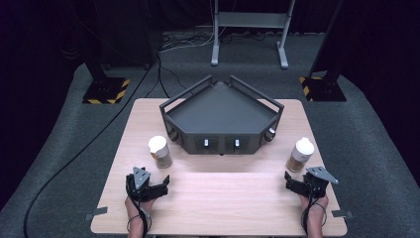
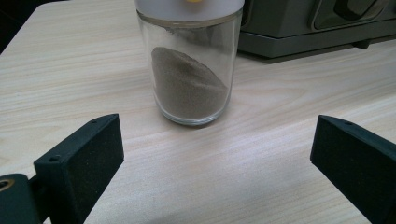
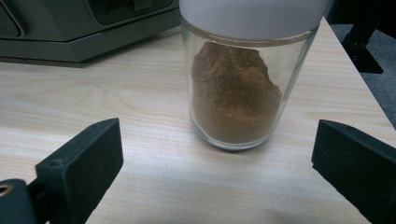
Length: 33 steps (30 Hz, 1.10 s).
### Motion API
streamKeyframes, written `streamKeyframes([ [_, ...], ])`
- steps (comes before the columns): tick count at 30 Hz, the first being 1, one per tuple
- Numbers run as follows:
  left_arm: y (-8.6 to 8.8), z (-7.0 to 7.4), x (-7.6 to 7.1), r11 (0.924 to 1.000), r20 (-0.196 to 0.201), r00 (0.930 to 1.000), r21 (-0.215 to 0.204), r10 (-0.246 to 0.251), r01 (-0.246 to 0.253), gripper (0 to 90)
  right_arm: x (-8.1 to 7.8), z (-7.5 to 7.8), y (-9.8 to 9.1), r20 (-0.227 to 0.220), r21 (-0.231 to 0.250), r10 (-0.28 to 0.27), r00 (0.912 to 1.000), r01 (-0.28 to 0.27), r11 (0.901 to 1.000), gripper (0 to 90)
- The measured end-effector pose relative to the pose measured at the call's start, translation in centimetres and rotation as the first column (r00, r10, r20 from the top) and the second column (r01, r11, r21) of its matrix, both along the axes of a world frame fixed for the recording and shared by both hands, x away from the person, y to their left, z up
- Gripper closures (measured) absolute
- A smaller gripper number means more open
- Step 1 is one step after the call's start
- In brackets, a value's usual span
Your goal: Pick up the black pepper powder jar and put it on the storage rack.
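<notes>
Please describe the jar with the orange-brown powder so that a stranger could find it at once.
Find the dark tray in the table's middle. The jar stands by its right front corner, just ahead of the right tongs. Its powder is orange-brown; the left jar holds grey-brown powder.

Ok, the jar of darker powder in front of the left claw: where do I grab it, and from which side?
Take the jar on its straight glass wall, below the white lid, coming in level from the near side where the left claw already stands open and apart from it. It stands upright, round and narrower than the open jaws, so the pads can likely close on opposite sides. The grey tray sits behind it.
</notes>
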State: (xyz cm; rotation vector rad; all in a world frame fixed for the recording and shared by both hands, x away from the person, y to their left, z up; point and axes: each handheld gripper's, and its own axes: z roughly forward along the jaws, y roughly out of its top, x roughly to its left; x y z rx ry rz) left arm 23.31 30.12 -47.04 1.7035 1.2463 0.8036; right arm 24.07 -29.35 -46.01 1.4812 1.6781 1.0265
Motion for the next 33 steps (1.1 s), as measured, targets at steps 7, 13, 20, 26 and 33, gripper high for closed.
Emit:
streamKeyframes([
  [7, -0.7, 0.1, -0.1, 0.9992, 0.004, 0.9997, 0.033, 0.023, -0.023, 1.2, 0.0, 0.0, -0.2, 0.001, 0.010, 0.004, 1.0000, -0.004, 0.9999, 1.1],
  [13, -0.3, 0.3, 0.6, 0.9996, -0.018, 0.9996, 0.013, 0.024, -0.023, 0.2, 0.0, 0.0, -0.3, 0.002, 0.015, 0.006, 1.0000, -0.006, 0.9999, 1.2],
  [20, -0.3, 2.0, 2.7, 1.0000, -0.046, 0.9989, 0.006, 0.005, -0.004, 0.0, 0.0, -0.1, -0.4, 0.004, 0.020, 0.010, 0.9999, -0.010, 0.9997, 1.2],
  [26, -0.2, 2.7, 5.0, 0.9999, -0.081, 0.9967, 0.007, 0.009, -0.009, 0.0, -0.1, -0.1, -0.4, 0.008, 0.020, 0.007, 0.9999, -0.007, 0.9998, 1.2],
  [33, 0.4, 2.4, 6.5, 0.9992, -0.103, 0.9945, -0.035, 0.018, -0.022, 0.0, -0.1, -0.1, -0.4, 0.008, 0.018, 0.010, 0.9999, -0.011, 0.9998, 1.3],
])
